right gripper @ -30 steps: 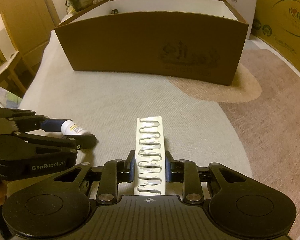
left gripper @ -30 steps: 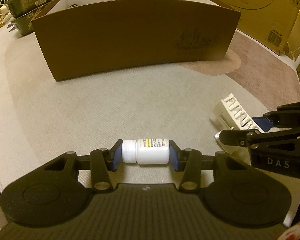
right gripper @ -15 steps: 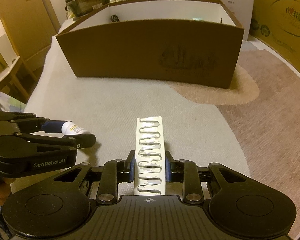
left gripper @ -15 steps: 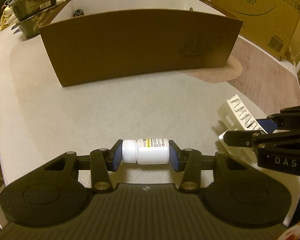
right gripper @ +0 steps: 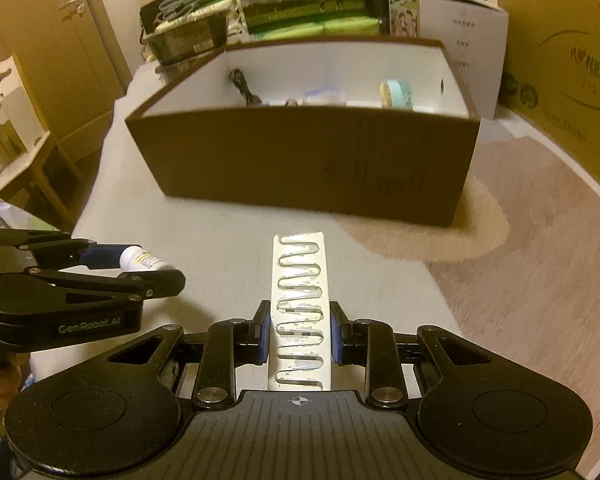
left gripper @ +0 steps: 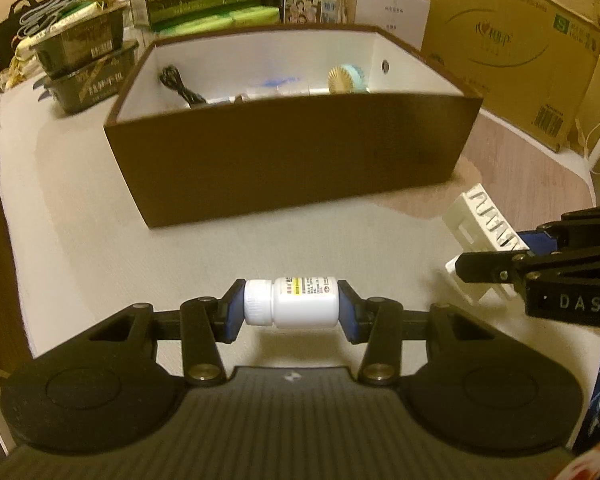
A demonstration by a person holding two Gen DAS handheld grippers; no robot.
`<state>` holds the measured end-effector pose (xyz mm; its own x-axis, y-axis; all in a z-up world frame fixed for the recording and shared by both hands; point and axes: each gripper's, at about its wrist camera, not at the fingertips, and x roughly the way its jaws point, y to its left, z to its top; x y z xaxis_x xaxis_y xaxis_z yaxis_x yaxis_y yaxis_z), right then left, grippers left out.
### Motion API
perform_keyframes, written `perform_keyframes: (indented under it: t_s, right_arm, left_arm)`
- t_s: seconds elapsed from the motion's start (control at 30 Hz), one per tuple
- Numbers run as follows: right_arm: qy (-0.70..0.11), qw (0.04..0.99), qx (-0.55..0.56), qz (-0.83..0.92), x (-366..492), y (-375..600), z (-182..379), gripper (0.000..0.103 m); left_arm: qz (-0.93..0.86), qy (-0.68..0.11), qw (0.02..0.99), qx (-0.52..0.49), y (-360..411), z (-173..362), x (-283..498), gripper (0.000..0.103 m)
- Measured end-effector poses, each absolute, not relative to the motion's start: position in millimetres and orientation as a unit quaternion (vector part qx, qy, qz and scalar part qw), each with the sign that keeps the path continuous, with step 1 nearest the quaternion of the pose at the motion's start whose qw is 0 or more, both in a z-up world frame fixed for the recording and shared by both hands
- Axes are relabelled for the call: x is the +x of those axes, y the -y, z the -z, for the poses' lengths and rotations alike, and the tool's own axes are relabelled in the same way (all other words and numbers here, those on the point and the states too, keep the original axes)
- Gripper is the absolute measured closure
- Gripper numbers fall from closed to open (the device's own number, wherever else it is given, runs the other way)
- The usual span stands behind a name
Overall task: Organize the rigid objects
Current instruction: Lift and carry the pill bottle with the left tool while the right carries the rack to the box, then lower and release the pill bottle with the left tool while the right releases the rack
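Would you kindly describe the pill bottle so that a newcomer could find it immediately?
Start at the large brown box on the pale cloth; nearer the camera, two black grippers are held above the cloth. The left gripper clamps the small white pill bottle sideways, cap to the left. Its round body and yellow-striped label distinguish it from the flat white strip with metal loops in the right gripper.

- Bare worktop [left gripper: 148, 216] is lying open ahead of both sets of jaws.
- The brown box [right gripper: 300, 160] is blocking the way forward; its open top is leaving room above.
- Stacked cartons [left gripper: 500, 40] are crowding behind it.
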<state>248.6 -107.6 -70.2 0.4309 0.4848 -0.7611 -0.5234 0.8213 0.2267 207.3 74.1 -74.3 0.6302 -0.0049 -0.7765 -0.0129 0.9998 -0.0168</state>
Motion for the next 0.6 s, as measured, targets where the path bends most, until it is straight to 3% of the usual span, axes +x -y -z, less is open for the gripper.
perform_keyframes:
  t_s: [0.6]
  right_arm:
    - [-0.406, 0.856, 0.008, -0.319, 292, 110, 23, 0.074]
  left_arm:
    - [0.007, -0.389, 0.921, 0.003, -84, 21, 251, 0.060]
